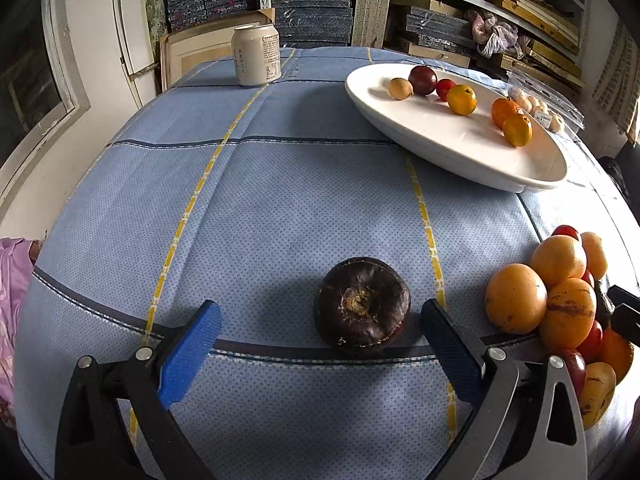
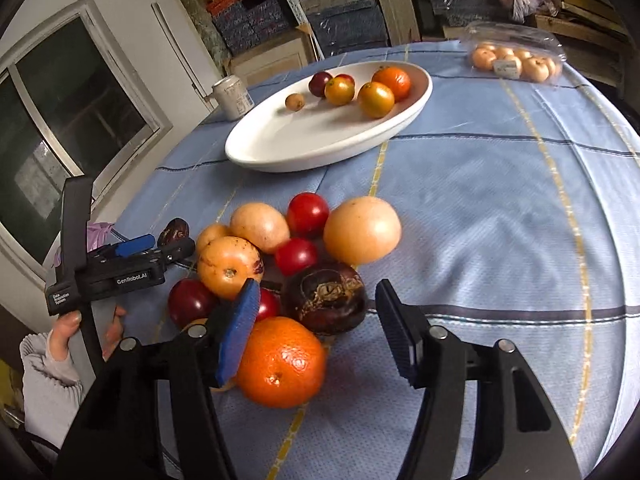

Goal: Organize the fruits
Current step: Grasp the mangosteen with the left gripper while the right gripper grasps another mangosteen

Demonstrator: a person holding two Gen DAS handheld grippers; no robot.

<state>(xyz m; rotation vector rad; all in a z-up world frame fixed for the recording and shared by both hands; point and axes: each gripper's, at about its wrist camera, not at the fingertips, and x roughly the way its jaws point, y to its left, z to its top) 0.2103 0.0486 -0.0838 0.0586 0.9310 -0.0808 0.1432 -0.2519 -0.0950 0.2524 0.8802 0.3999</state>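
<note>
- My left hand-held gripper (image 1: 320, 344) stands apart around one dark mangosteen (image 1: 363, 303) on the desk (image 1: 280, 184); pads not touching it
- My right hand-held gripper (image 2: 316, 332) is apart over the fruit pile (image 2: 296, 264); nothing clamped
- White oval plate (image 2: 272, 152) holds six fruits

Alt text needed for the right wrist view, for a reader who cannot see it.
The right hand-held gripper hangs open over a pile of fruit, fingers either side of a dark mangosteen and an orange. Behind, a white dish holds six fruits on the blue tablecloth.
</note>
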